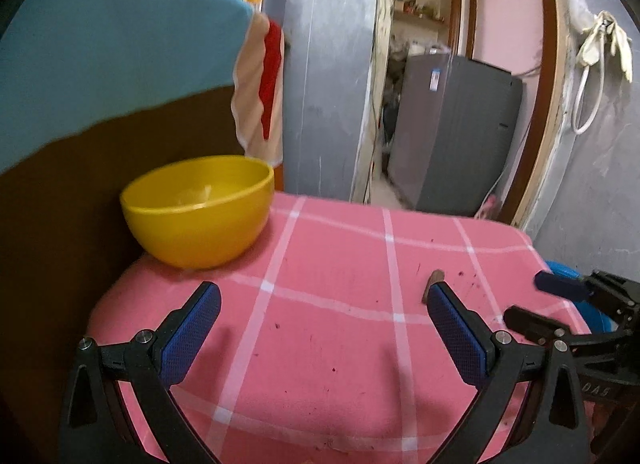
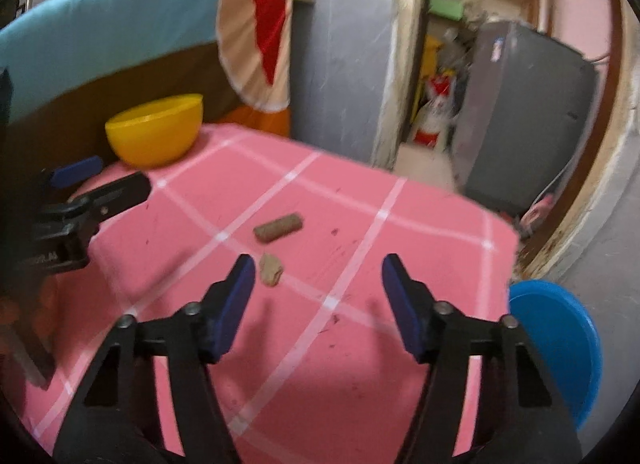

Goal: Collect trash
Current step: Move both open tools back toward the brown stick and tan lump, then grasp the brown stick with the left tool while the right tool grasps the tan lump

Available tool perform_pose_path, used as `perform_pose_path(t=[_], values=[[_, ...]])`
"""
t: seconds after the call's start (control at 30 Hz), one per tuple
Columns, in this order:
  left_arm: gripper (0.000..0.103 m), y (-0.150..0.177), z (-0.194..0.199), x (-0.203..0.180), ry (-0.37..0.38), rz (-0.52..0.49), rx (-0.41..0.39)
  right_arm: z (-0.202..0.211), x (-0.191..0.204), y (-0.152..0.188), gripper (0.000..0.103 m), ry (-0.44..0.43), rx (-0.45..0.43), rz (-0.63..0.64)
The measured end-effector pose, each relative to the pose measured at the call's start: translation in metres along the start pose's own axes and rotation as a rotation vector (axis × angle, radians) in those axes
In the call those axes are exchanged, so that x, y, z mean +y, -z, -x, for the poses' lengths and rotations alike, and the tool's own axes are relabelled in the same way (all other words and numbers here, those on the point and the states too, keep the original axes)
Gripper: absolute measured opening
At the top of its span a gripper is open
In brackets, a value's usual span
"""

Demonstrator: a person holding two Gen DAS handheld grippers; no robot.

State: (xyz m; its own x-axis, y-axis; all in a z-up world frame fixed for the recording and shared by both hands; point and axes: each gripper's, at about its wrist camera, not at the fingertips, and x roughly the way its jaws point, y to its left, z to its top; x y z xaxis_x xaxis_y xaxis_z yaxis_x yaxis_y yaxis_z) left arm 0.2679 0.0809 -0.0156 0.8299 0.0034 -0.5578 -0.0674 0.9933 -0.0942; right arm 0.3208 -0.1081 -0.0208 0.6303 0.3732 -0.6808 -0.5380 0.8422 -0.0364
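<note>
Both grippers, left (image 1: pixel 324 316) and right (image 2: pixel 318 284), gape empty; right should straddle the near brown scrap (image 2: pixel 271 269), then close gently.

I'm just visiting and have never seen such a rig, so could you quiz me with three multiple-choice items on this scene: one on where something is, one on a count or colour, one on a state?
1. Where does the yellow bowl stand?
A. at the far left corner of the pink checked cloth
B. on the floor
C. on the fridge

2. How many brown scraps lie on the cloth in the right wrist view?
A. none
B. two
C. five

3. How is the right gripper?
A. shut on a scrap
B. open, holding nothing
C. shut on the bowl

Answers: 1 A, the bowl sits at the cloth's far left corner. 2 B, a longer brown piece and a smaller scrap show. 3 B, its fingers stand wide apart over the cloth.
</note>
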Motion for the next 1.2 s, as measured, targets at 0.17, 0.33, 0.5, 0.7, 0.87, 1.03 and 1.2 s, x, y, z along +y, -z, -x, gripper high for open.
perform_pose_path(t=[0.17,0.33,0.5,0.7,0.87,1.03,1.2], values=[[0.1,0.002,-0.01,0.001,0.008,0.009,0.057,-0.023,0.008,-0.001,0.043,-0.072,0.104,0.024],[0.096,0.003,-0.017,0.003,0.022,0.026,0.099,-0.041,0.009,-0.002,0.029,-0.114,0.177,0.022],[0.09,0.003,-0.021,0.003,0.04,0.035,0.125,-0.051,0.005,-0.005,0.023,-0.127,0.194,0.005],[0.086,0.002,-0.023,-0.004,0.062,0.013,0.143,-0.053,-0.006,-0.007,0.008,-0.164,0.194,-0.05],[0.086,0.001,-0.029,-0.017,0.085,-0.025,0.167,-0.049,-0.022,-0.005,0.008,-0.135,0.18,-0.083],[0.086,-0.001,-0.041,-0.036,0.109,-0.083,0.197,-0.041,-0.04,0.0,0.008,-0.106,0.17,-0.105],[0.071,-0.003,-0.058,-0.057,0.15,-0.131,0.254,-0.033,-0.051,0.008,0.008,-0.086,0.161,-0.113]])
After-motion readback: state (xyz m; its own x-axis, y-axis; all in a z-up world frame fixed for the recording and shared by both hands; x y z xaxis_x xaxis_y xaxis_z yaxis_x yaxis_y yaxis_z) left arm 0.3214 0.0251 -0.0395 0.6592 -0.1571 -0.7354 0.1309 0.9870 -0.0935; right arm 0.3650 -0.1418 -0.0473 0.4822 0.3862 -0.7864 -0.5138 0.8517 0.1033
